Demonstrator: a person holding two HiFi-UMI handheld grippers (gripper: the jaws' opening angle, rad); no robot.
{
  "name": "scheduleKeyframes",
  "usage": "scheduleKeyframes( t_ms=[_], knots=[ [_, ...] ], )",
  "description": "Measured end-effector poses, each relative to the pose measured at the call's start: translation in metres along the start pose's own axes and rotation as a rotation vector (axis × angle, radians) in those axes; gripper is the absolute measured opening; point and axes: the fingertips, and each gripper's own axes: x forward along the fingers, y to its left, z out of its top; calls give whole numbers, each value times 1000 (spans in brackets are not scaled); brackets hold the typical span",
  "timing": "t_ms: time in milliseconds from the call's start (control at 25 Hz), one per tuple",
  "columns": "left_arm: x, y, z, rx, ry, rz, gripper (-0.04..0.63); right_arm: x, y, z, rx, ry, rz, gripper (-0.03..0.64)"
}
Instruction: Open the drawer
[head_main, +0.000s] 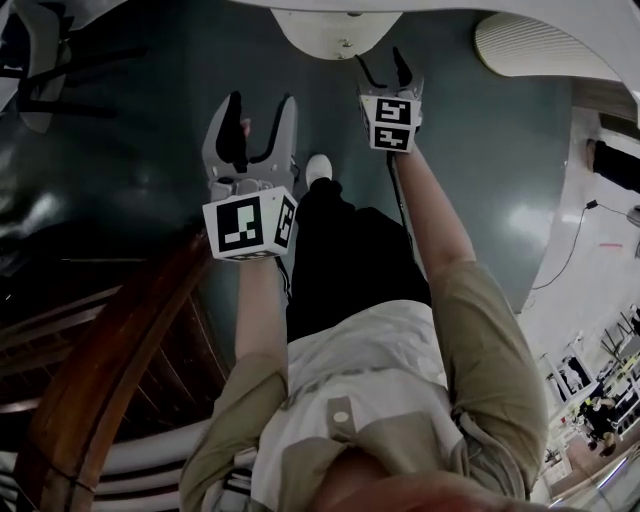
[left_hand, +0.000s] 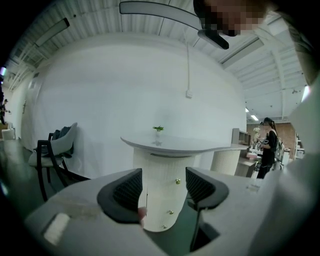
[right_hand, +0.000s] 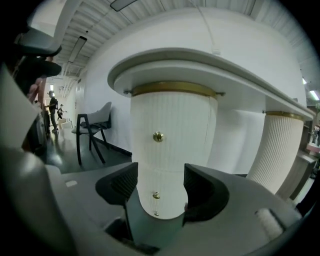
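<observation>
Right gripper view faces the drawer (right_hand: 175, 150), a curved, white, ribbed front in a round white pedestal (right_hand: 172, 115) topped by a brass band (right_hand: 172, 89) under a pale grey curved tabletop (right_hand: 200, 65). A small round brass knob (right_hand: 158, 136) sits on the front, and two lower knobs (right_hand: 156, 195) line up beneath it, framed by the jaws. The ribbed face is flush, so the drawer is shut; where one front ends and the next begins cannot be told. The right gripper (right_hand: 160, 182) is near the pedestal but apart from it, its black ribbed pads spread wide with nothing held. The left gripper (left_hand: 162, 187) looks at the same pedestal from farther back, its jaws likewise wide apart and empty; a small green plant (left_hand: 158, 129) stands on the tabletop. Seen from the head view, both grippers reach forward over a dark grey-green floor (head_main: 480, 170), the right one closer to the pedestal at the top edge. A second ribbed column (right_hand: 280, 155) carries the tabletop to the right, a grey chair with dark legs (right_hand: 95, 125) stands to the left, and a curved brown wooden railing (head_main: 110, 370) runs beside the person's left arm.
</observation>
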Motion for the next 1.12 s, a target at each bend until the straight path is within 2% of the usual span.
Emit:
scheduleKeyframes(
  t_ms=[280, 560, 600, 640, 960, 1120],
  knots=[
    [12, 18, -47, -57, -19, 12, 286, 46, 15, -50, 9, 32, 25, 287],
    [33, 29, -83, -43, -7, 14, 287, 85, 18, -93, 6, 54, 22, 287],
    [35, 31, -86, -47, -15, 15, 287, 91, 18, -99, -1, 57, 20, 270],
    [37, 34, -89, -52, -23, 15, 287, 97, 18, -103, -4, 56, 18, 245],
    [52, 51, -121, -54, -13, 37, 287, 139, 24, -136, 8, 87, 16, 242],
    [60, 56, -133, -51, -2, 40, 287, 152, 23, -140, 34, 85, -4, 227]
  ],
)
